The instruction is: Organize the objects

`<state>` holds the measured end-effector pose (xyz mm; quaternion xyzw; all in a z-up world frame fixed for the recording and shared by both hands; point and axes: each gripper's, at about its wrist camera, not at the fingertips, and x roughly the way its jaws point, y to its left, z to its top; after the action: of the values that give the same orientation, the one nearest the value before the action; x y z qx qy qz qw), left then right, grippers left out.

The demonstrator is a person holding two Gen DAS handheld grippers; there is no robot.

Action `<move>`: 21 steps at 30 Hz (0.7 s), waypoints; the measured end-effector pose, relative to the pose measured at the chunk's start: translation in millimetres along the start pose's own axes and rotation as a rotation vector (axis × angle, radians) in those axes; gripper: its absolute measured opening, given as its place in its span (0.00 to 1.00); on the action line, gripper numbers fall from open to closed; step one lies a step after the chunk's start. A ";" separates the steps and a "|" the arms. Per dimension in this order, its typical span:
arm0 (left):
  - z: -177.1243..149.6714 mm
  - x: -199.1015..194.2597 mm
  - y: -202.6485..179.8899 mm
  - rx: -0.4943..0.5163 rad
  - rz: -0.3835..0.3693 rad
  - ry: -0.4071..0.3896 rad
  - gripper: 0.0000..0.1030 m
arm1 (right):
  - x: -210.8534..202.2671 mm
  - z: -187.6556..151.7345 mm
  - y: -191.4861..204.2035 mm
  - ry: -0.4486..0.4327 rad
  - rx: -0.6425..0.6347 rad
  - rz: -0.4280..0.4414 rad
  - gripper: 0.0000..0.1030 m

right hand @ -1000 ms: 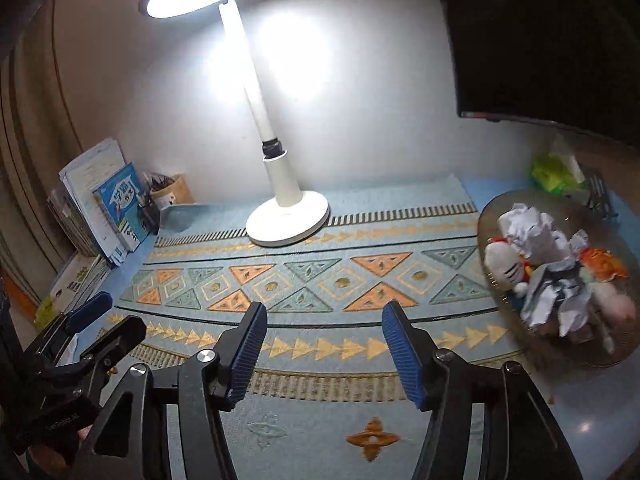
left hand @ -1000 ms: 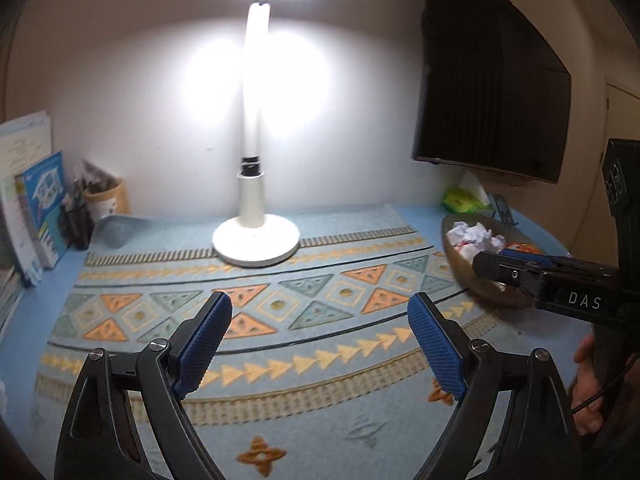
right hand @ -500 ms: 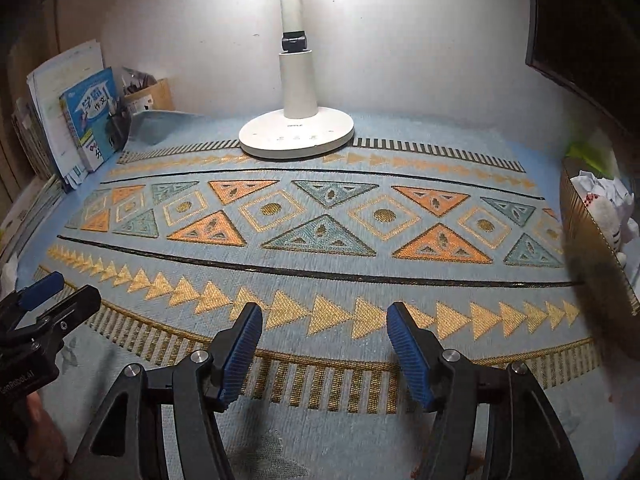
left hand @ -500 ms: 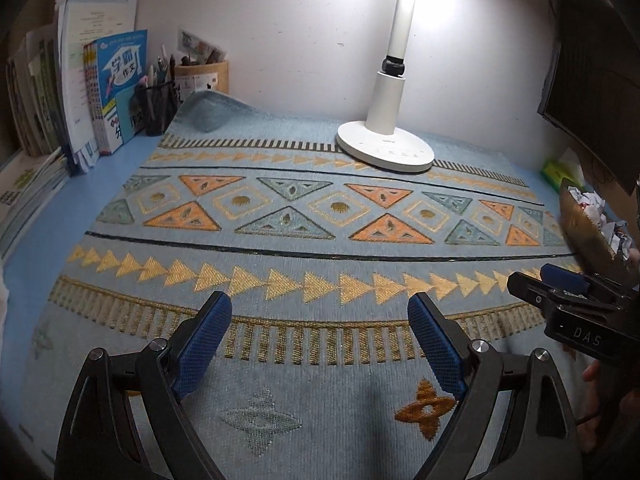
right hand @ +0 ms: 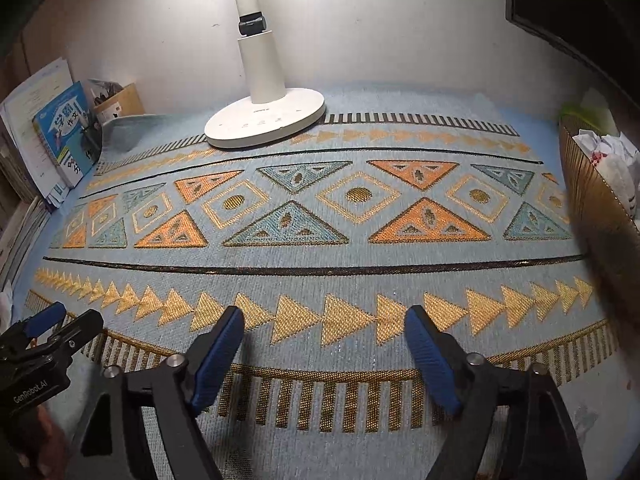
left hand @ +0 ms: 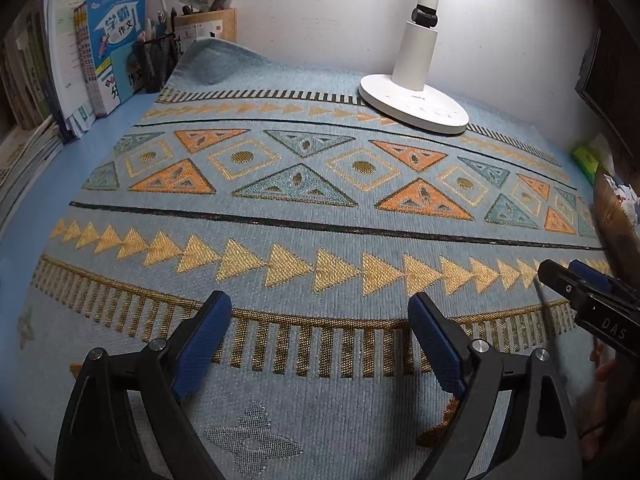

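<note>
Sorting not yet begun; nothing is held.

Both the left gripper (left hand: pixel 320 336) and the right gripper (right hand: pixel 324 344) hang over the mat's (right hand: pixel 320 272) near edge, jaws wide; the right's have just been opening on nothing. Crumpled paper and toys (right hand: pixel 612 160) fill the bowl (right hand: pixel 592 196) at the worktop's right edge.

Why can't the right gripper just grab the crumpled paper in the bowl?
It probably can: the right gripper is open and empty, the bowl sits close on its right, with only bare mat between.
</note>
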<state>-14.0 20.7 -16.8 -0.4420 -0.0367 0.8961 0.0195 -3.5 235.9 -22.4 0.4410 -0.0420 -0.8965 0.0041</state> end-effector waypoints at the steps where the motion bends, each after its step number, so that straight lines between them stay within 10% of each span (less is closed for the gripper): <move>1: -0.7 -0.2 0.9 -0.007 0.003 0.000 0.88 | 0.8 0.0 0.5 0.005 -0.001 -0.004 0.87; 21: 6.0 14.6 -9.4 -0.003 0.103 0.035 1.00 | 8.6 -1.1 9.9 0.044 -0.048 -0.049 1.00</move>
<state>-27.5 30.7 -24.0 -0.4588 -0.0150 0.8880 -0.0269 -8.2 225.6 -29.1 0.4611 -0.0094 -0.8873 -0.0064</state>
